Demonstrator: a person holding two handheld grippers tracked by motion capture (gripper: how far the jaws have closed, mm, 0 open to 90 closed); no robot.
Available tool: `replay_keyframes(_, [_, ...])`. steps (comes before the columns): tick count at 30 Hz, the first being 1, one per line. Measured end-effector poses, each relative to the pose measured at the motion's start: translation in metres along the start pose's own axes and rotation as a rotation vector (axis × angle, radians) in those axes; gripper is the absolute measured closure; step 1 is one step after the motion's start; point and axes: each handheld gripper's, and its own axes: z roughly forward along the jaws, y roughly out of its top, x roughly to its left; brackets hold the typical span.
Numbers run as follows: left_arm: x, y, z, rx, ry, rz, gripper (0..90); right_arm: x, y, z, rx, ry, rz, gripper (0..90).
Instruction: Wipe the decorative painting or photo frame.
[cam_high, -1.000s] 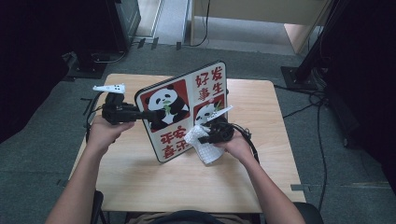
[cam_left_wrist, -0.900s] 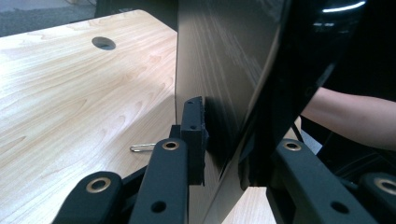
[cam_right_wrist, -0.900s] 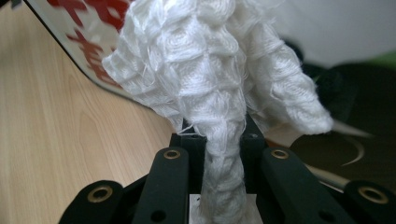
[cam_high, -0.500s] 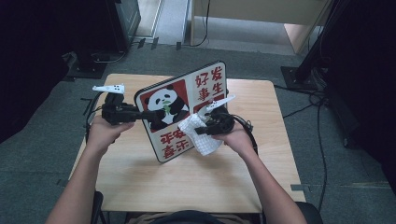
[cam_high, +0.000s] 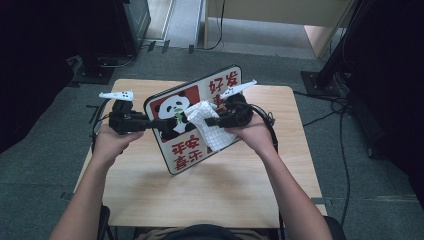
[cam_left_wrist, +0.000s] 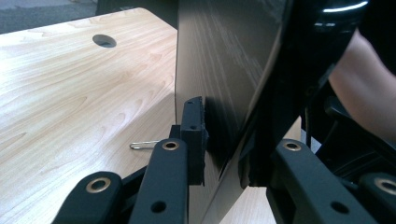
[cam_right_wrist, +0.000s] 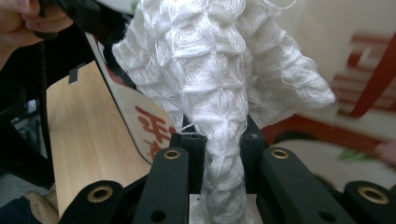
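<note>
High view: the wooden table (cam_high: 150, 200) carries the whole scene, and standing tilted on its near edge at the middle of that table is the panda sign board (cam_high: 187, 155), a rounded panel with a black rim, red blocks of Chinese characters and a panda picture. The person's forearms come in from the table's near side. The left gripper (cam_high: 150, 123) clamps the board's left edge; in the left gripper view its jaws sit narrow on either side of the thin panel (cam_left_wrist: 224, 70), one pad against the dark wood-grain back, so the board is propped up off the table rather than lying flat. The right gripper (cam_high: 212, 121) is over the board's printed face with its jaws pinched tight on a white waffle-weave cloth (cam_high: 210, 130); in the right gripper view the cloth (cam_right_wrist: 224, 93) bunches up from between the jaws and spreads against the board. A small metal clip (cam_left_wrist: 144, 145) lies on the table just behind the board.

I judge that the step in hand is wiping the board's face, with the cloth now at the panda picture near the upper middle. The next stroke calls for a firm grip on the cloth, light pressure against the face, and a steady left clamp so the board does not tip or slide.
</note>
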Motion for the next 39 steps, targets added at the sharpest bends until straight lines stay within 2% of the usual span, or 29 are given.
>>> replay_keyframes(11, [0.001, -0.001, 0.0, -0.008, -0.004, -0.01, 74.7, 0.01, 0.06, -0.028, -0.008, -0.048, -0.071, 78.6])
replay_keyframes(16, [0.001, -0.001, 0.0, -0.009, -0.006, -0.01, 74.8, 0.014, 0.084, -0.028, -0.012, -0.028, -0.091, 78.6])
replay_keyframes(20, [0.001, -0.001, 0.0, -0.011, -0.006, -0.01, 74.8, 0.015, 0.093, -0.028, -0.03, -0.01, -0.098, 78.6])
replay_keyframes(25, [0.001, -0.001, 0.0, -0.013, -0.006, -0.013, 75.0, 0.014, 0.098, -0.02, -0.027, 0.0, -0.093, 78.5])
replay_keyframes(33, [0.003, -0.002, 0.0, -0.014, -0.011, -0.022, 74.8, 0.006, 0.089, -0.01, -0.007, 0.009, -0.067, 78.4])
replay_keyframes(39, [0.003, -0.002, 0.0, -0.01, -0.021, -0.028, 74.1, 0.004, 0.084, -0.008, -0.003, 0.014, -0.066, 78.5])
